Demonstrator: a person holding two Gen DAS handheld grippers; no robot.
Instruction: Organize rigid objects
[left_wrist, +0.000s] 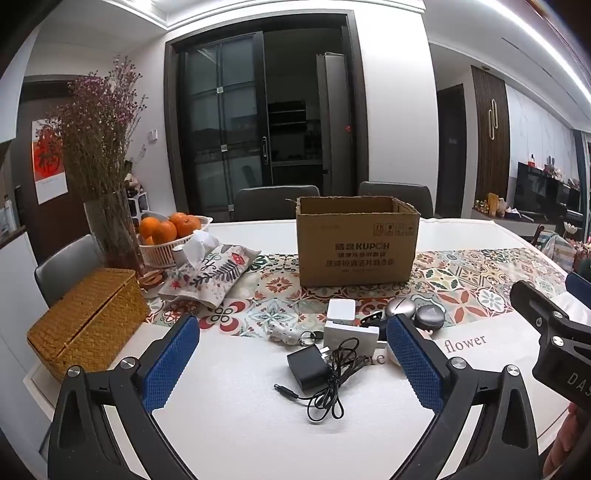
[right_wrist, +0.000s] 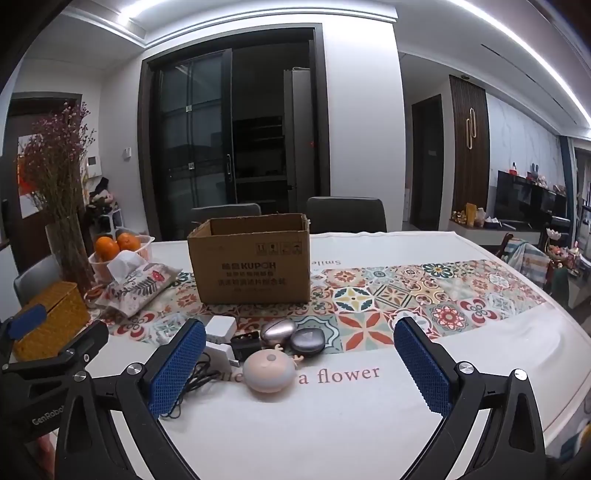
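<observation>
Each hand-held gripper (left_wrist: 295, 354) (right_wrist: 299, 354) gapes empty; cardboard box (left_wrist: 356, 245) stands behind the gadgets.

Both wrist views look forward and slightly down over the table (left_wrist: 240, 424), sharing the cardboard box (left_wrist: 356, 245) beyond their claws; the right view sits further right.
</observation>
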